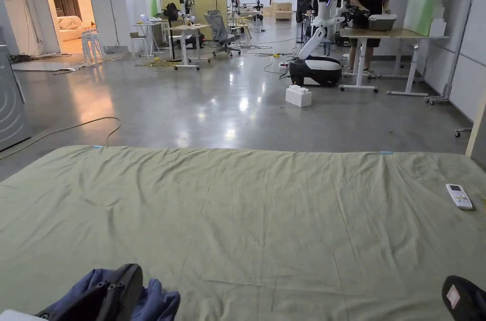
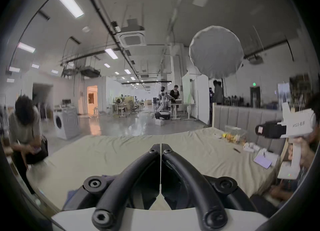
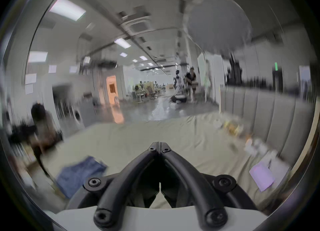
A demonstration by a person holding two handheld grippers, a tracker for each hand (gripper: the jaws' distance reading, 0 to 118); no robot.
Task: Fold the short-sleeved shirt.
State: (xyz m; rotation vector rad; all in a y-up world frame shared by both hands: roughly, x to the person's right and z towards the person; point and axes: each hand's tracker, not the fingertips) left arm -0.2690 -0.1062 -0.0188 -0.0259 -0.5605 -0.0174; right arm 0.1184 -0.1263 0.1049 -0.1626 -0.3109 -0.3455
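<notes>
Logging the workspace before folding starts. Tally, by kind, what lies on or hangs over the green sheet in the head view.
blue shirt: 1
white remote: 1
Grippers: 2, the left gripper and the right gripper
Total: 4

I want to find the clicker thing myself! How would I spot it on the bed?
Find the big green bed sheet spread in front. Follow it to its right edge, partway up. The small white remote lies there flat; the blue shirt is soft, crumpled, at the near left.
</notes>
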